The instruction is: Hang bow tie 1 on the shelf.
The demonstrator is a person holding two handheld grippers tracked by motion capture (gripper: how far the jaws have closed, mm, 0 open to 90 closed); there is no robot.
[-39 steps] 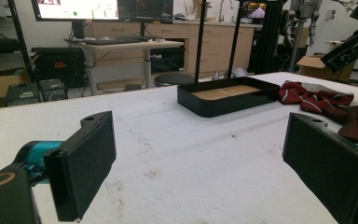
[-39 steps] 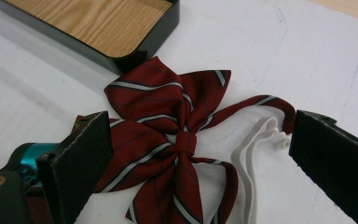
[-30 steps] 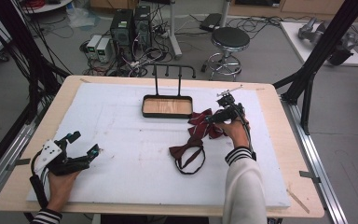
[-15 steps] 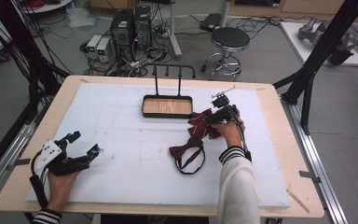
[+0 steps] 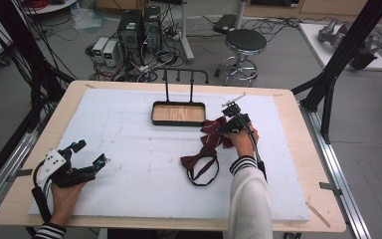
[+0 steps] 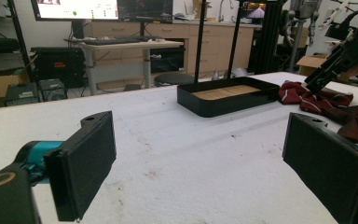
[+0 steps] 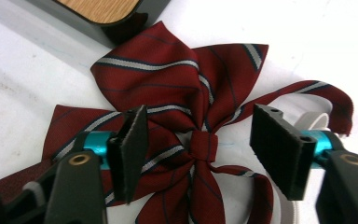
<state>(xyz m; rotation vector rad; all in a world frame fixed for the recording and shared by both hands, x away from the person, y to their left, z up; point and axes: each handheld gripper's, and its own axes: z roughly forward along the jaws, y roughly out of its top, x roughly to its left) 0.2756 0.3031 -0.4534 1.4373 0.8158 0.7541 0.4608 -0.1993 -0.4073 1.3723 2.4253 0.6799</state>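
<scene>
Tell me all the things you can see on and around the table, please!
Bow ties: two, dark red, one striped; on the white pad, right of the middle, near the tray.
Tray: one, black with a wooden bottom and a hooked stand behind it; at the far middle of the pad.
Pad: one, white; covers most of the table.
Table: one, pale wood.
Stool: one, black seat on metal legs; on the floor beyond the table.
Computer boxes: a few, dark and pale, with cables; on the floor beyond the table.
Left gripper: one, black; jaws wide open, nothing between them, at the near left.
Right gripper: one, black; jaws have just been closing around the striped tie's knot, not pressing it yet.
</scene>
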